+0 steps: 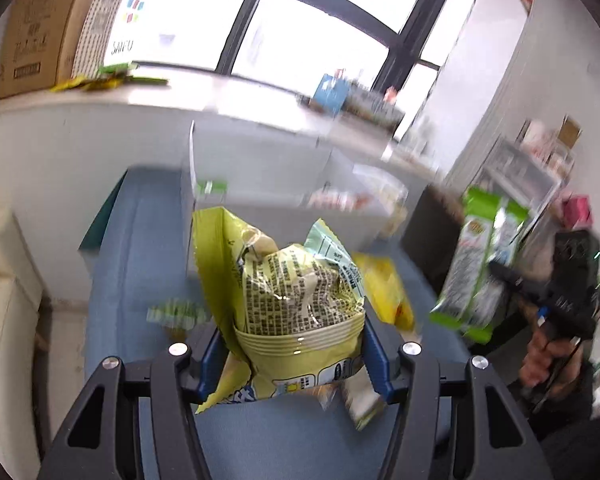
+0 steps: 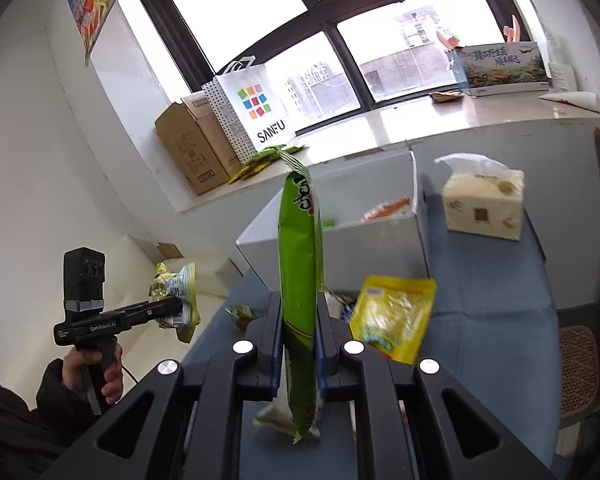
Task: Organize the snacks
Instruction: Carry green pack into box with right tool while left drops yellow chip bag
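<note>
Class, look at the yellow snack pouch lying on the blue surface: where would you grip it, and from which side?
Grip the yellow snack pouch at its flat sealed top edge, coming from above on the box side. It lies flat and limp, so the thin seam probably fits between the fingers best; its bulging middle likely would not.

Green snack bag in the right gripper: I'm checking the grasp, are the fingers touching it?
Touching. The right wrist view shows the green snack bag upright, pinched on both sides between the right gripper fingers, no gap visible.
</note>
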A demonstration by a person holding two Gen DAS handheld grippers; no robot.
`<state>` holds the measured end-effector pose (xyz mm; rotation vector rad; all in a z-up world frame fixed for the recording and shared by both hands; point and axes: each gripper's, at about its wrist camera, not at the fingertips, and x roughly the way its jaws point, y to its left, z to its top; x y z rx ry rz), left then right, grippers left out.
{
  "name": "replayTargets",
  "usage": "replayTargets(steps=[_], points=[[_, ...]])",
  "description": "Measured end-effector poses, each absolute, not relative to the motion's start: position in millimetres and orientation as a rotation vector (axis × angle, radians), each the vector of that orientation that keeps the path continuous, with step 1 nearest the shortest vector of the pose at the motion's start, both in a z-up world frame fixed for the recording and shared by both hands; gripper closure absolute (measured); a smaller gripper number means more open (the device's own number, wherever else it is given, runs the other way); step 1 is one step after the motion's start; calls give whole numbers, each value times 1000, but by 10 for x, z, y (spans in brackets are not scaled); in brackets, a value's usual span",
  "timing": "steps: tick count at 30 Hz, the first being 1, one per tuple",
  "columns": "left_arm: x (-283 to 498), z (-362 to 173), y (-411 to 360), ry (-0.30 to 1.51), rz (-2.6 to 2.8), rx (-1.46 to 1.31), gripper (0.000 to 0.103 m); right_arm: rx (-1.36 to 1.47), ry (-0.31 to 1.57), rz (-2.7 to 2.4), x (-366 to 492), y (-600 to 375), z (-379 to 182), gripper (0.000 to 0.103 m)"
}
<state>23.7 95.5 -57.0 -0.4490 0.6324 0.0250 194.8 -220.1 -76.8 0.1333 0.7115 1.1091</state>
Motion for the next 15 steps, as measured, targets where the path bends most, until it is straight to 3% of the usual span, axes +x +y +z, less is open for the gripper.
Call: replayTargets(steps=[7, 15], points=[[1099, -86, 1403, 553, 62, -400, 40, 188, 650, 1137, 2411, -1513, -309, 90], [2061, -310, 1689, 660, 143, -370, 36, 142, 748, 1023, 3235, -731, -258, 89]])
